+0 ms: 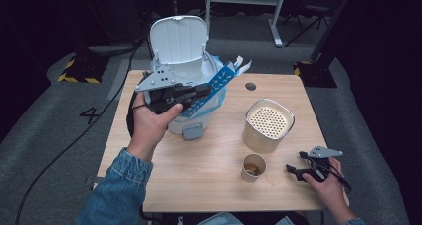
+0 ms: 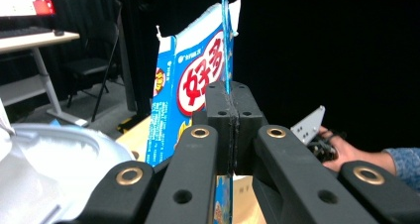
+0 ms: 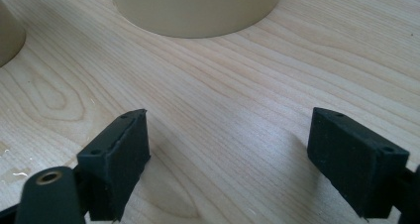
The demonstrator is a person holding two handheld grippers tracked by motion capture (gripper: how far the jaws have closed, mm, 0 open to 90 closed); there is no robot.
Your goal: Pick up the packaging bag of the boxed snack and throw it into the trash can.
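The left gripper is clamped on the edge of a flattened blue box, held over the open white bin at upper centre of the high view. Large red Chinese characters "好多" show on the box. The right gripper, jaws spread and empty, rests at the table's lower right.

My box: blue w/ red letters on white. Bin at 12: white. Holed pot and cup, 3 o'clock: beige. Table: pale wood grain. My jaws: black.
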